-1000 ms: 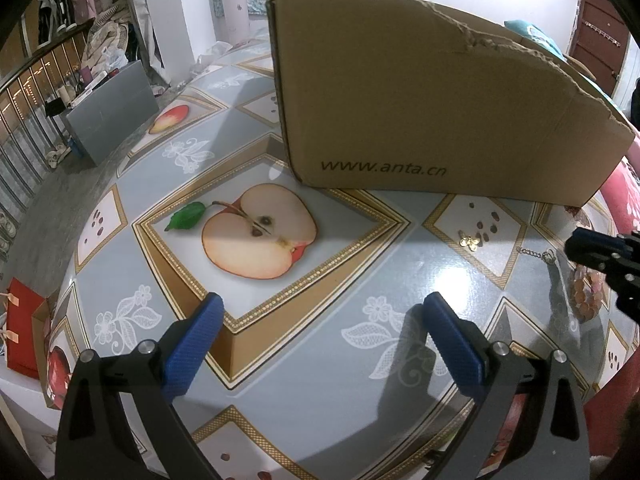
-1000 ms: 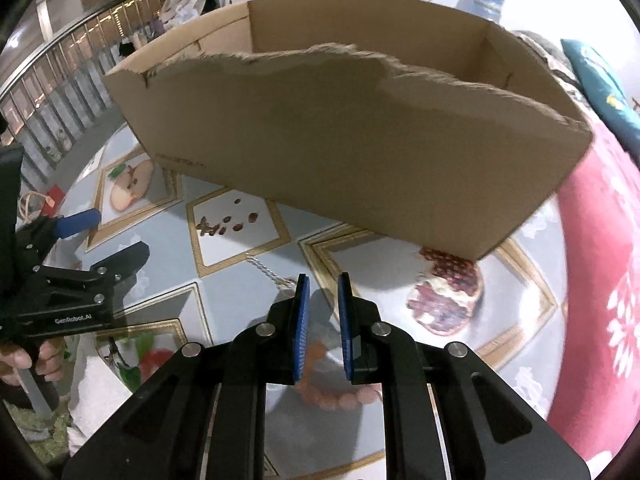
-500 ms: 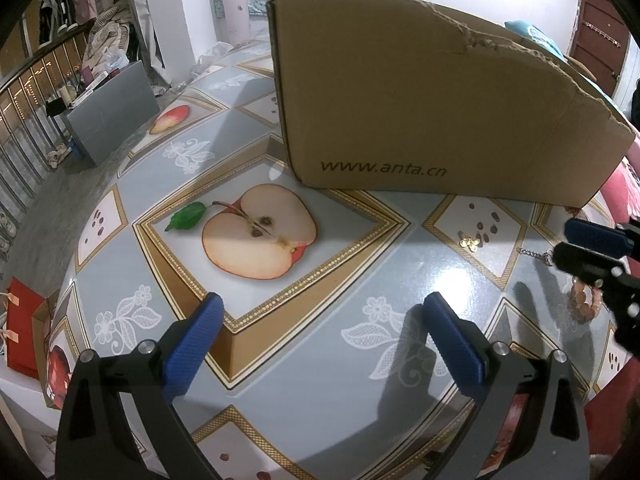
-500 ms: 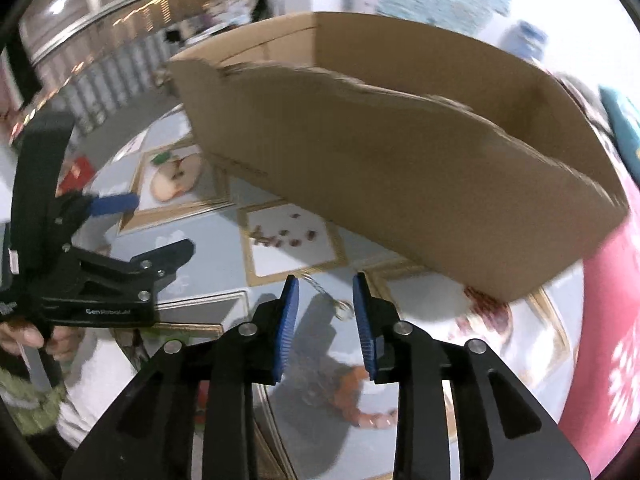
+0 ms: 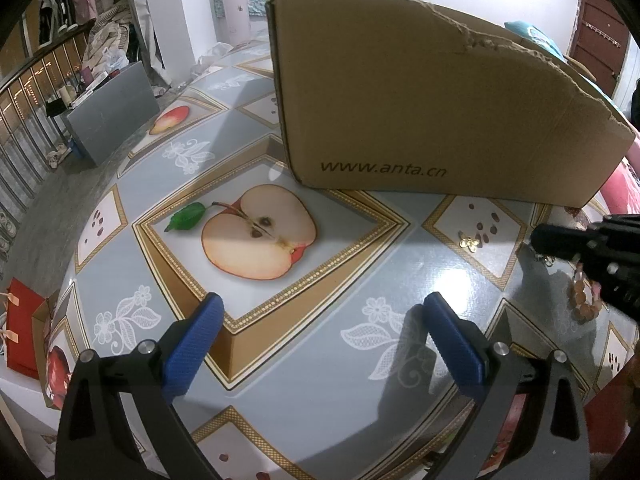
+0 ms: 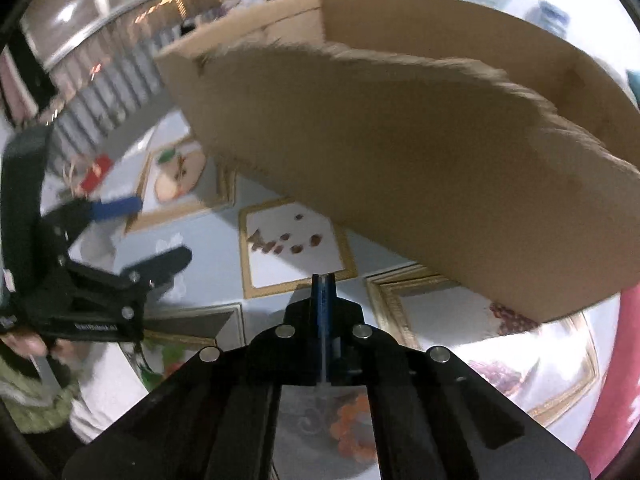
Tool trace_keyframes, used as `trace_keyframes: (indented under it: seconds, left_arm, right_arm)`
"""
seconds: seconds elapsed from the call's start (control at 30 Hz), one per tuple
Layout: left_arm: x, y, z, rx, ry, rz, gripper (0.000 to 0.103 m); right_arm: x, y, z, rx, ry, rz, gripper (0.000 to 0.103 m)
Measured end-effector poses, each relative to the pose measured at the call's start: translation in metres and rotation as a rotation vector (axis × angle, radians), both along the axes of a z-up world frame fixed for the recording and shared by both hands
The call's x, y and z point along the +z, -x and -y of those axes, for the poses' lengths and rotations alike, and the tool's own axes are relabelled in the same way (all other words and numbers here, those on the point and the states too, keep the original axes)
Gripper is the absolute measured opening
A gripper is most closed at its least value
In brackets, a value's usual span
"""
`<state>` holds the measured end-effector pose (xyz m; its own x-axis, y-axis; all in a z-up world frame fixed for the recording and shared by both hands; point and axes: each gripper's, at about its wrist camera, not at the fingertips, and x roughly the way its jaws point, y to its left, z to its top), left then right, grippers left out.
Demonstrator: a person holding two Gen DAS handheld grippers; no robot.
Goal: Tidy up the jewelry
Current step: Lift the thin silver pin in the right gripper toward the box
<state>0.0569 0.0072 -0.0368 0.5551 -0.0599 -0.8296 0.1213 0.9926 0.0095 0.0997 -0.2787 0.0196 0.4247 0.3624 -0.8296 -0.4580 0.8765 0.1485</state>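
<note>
A silver chain [image 5: 546, 259] lies on the fruit-print table [image 5: 360, 292], right of a small gold flower piece [image 5: 469, 241]. My right gripper [image 5: 538, 238] [image 6: 323, 280] is shut at that chain, with only a short bit showing under its tip. An orange bead bracelet [image 5: 584, 300] [image 6: 352, 428] lies on the table under the right gripper's body. My left gripper [image 5: 324, 340] [image 6: 160, 230] hovers open over the table with nothing between its fingers. The torn cardboard box [image 5: 420, 100] [image 6: 400, 152] stands just behind the jewelry.
The table edge curves down the left, with a red gift bag [image 5: 20, 336] and a grey box [image 5: 112, 112] on the floor beyond. A railing runs along the far left. A red floral cloth [image 6: 628, 360] borders the table on the right.
My right gripper slid left over the chain, opened around it, then shut there. The left gripper stayed still and open.
</note>
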Motion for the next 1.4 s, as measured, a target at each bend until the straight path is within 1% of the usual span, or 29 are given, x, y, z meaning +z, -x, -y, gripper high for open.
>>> trace_keyframes:
  seconds: [0.1, 0.3, 0.4, 0.53, 0.6, 0.63, 0.73, 0.77, 0.83, 0.87, 0.93, 0.97, 1.03, 1.07, 1.13, 1.17, 1.23, 1.4]
  left_arm:
    - [0.000, 0.000, 0.000, 0.000, 0.000, -0.001, 0.098]
    - [0.000, 0.001, 0.000, -0.001, 0.000, 0.000, 0.098]
    - [0.001, 0.002, 0.001, -0.004, 0.001, 0.006, 0.098]
    - [0.002, 0.001, 0.001, -0.032, 0.001, 0.004, 0.097]
    - [0.006, 0.006, 0.002, -0.049, 0.000, 0.039, 0.097]
    - [0.012, 0.012, 0.004, -0.069, 0.005, 0.081, 0.097]
    - [0.024, 0.021, 0.014, -0.145, 0.037, 0.149, 0.096]
    - [0.026, 0.023, 0.018, -0.169, 0.041, 0.166, 0.094]
    - [0.029, 0.025, 0.026, -0.206, 0.045, 0.180, 0.085]
    - [0.030, 0.025, 0.030, -0.226, 0.048, 0.186, 0.083]
    - [0.030, 0.023, 0.038, -0.262, 0.058, 0.179, 0.070]
    - [0.030, 0.022, 0.041, -0.269, 0.061, 0.174, 0.068]
    - [0.028, 0.016, 0.045, -0.282, 0.069, 0.157, 0.057]
    - [0.027, 0.013, 0.048, -0.286, 0.072, 0.144, 0.055]
    - [0.027, 0.009, 0.049, -0.291, 0.084, 0.128, 0.047]
    - [0.026, 0.006, 0.051, -0.298, 0.095, 0.116, 0.045]
    - [0.024, 0.002, 0.055, -0.306, 0.097, 0.105, 0.038]
    - [0.017, -0.002, 0.066, -0.344, 0.063, 0.085, 0.027]
  right_arm:
    - [0.016, 0.003, 0.016, -0.042, -0.111, 0.007, 0.000]
    - [0.043, 0.003, 0.040, -0.084, -0.257, 0.032, 0.000]
    - [0.046, 0.003, 0.045, -0.099, -0.291, 0.029, 0.000]
    - [0.042, 0.006, 0.049, -0.119, -0.321, 0.017, 0.000]
    - [0.042, 0.011, 0.051, -0.127, -0.331, 0.012, 0.000]
    - [0.039, 0.012, 0.052, -0.133, -0.340, 0.008, 0.000]
    - [0.034, 0.013, 0.053, -0.146, -0.362, -0.008, 0.000]
    - [0.033, 0.014, 0.055, -0.148, -0.368, -0.011, 0.000]
    - [0.031, 0.014, 0.056, -0.149, -0.379, -0.016, 0.000]
    - [0.030, 0.014, 0.056, -0.148, -0.381, -0.016, 0.000]
    - [0.029, 0.014, 0.057, -0.150, -0.383, -0.014, 0.000]
    - [0.028, 0.013, 0.057, -0.150, -0.387, -0.015, 0.000]
    - [0.026, 0.013, 0.060, -0.152, -0.402, -0.018, 0.000]
    - [0.025, 0.012, 0.060, -0.152, -0.408, -0.019, 0.000]
    - [0.024, 0.011, 0.062, -0.154, -0.418, -0.021, 0.000]
    - [0.023, 0.010, 0.062, -0.154, -0.423, -0.022, 0.000]
    - [0.021, 0.009, 0.063, -0.153, -0.433, -0.025, 0.000]
    - [0.018, 0.005, 0.064, -0.149, -0.450, -0.025, 0.000]
